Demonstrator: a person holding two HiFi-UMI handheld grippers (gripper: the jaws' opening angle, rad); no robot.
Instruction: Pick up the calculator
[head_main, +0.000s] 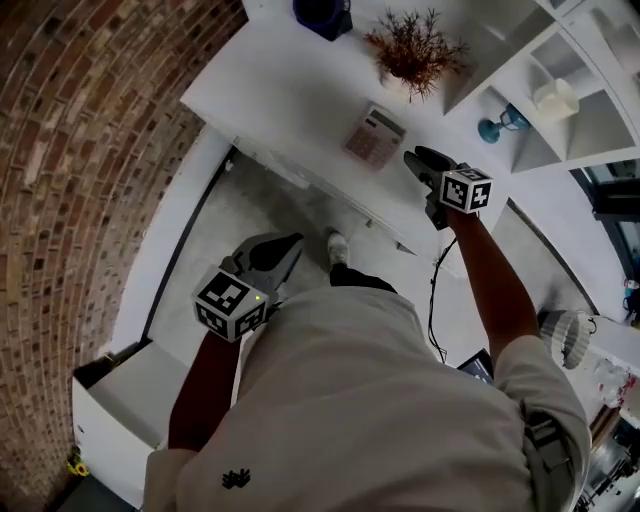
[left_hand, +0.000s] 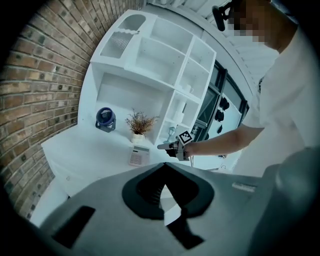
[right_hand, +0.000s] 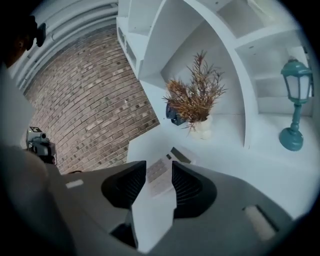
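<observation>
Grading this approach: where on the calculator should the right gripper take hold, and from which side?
Probably by the two long edges of the calculator, at its keypad end, coming from the front of the desk: it lies flat with that end nearer the open right gripper.

No text, brand, number or sign can be read anywhere in these views. The calculator (head_main: 375, 137) on the white desk shows rows of keys and a dark display strip, but the key markings are too small and soft to make out in the head view or either gripper view. The cubes on the left gripper (head_main: 290, 243) and the right gripper (head_main: 415, 157) carry only black-and-white square patterns without letters or digits, and the small black emblem (head_main: 237, 479) on the person's light clothing is too tiny to read.
</observation>
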